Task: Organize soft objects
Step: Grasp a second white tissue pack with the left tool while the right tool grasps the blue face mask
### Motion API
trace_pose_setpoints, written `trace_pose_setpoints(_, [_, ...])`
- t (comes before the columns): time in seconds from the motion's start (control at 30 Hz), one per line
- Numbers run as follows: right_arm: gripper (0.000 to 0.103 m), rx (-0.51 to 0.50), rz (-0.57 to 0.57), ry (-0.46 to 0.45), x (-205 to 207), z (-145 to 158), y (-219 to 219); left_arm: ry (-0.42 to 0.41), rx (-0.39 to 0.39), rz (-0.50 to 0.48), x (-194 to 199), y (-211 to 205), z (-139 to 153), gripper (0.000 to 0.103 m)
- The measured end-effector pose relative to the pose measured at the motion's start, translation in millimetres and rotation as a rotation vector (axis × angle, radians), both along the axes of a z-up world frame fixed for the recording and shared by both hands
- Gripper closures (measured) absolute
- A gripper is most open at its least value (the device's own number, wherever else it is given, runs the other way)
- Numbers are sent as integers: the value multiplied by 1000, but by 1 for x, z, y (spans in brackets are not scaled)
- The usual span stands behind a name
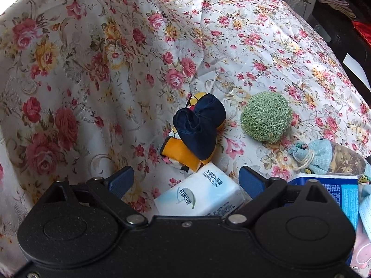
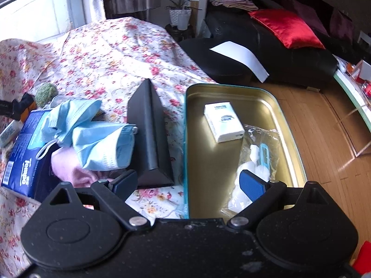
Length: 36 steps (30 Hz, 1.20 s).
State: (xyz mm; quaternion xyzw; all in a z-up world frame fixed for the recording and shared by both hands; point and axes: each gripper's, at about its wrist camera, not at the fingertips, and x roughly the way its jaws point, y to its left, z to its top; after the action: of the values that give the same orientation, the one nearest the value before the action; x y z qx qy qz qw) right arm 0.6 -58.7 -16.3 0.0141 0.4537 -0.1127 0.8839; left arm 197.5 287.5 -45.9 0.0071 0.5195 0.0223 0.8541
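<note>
My left gripper (image 1: pixel 186 179) is open above a white tissue pack (image 1: pixel 199 192) that lies between its blue fingers. Beyond it lie a navy and orange rolled cloth (image 1: pixel 197 127), a green knitted ball (image 1: pixel 266 117) and a light blue drawstring pouch (image 1: pixel 313 153). My right gripper (image 2: pixel 189 183) is open and empty over the left rim of a gold tin tray (image 2: pixel 266 97). The tray holds a white tissue pack (image 2: pixel 223 121) and a clear bag of small items (image 2: pixel 257 153). Blue face masks (image 2: pixel 92 134), a pink cloth (image 2: pixel 67 166) and a blue Tempo pack (image 2: pixel 25 153) lie to the left.
Everything rests on a floral cloth (image 1: pixel 92 69) over a raised surface. A black triangular block (image 2: pixel 148 134) stands between the masks and the tray. A black sofa (image 2: pixel 266 53) with a red cushion (image 2: pixel 287 27) and wooden floor (image 2: pixel 324 139) lie to the right.
</note>
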Motion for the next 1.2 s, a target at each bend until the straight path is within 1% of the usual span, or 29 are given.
trace_pose_setpoints(0.13, [8,-17,-48,0,-1,0,-5,29,0,-5,2,0,-5,8])
trace_pose_setpoints(0.23, [8,-28,-43,-19,0,4,0,40,-2,-6,2,1,-7,8])
trace_pose_setpoints(0.43, [8,-71,47,-87,3,15,25,55,-20,24,3,5,-9,8])
trace_pose_setpoints(0.57, [8,-71,122,-139,4,24,44,59,-26,31,3,6,-9,8])
trace_pose_setpoints(0.63, [8,-57,161,-160,6,28,54,66,-32,33,4,6,-10,8])
trace_pose_setpoints(0.7, [8,-13,201,-176,10,31,62,75,-41,36,4,6,-11,8])
trace_pose_setpoints(0.77, [8,65,230,-178,18,32,67,78,-46,40,4,7,-11,8])
trace_pose_setpoints(0.83, [8,150,235,-161,31,28,72,78,-46,43,4,7,-10,8])
trace_pose_setpoints(0.9, [8,200,241,-156,45,23,81,77,-52,47,4,7,-9,8])
trace_pose_setpoints(1.07, [8,154,294,-158,71,13,113,79,-58,56,4,9,-8,8])
trace_pose_setpoints(1.2, [7,114,325,-142,85,1,127,84,-61,60,5,9,-9,8])
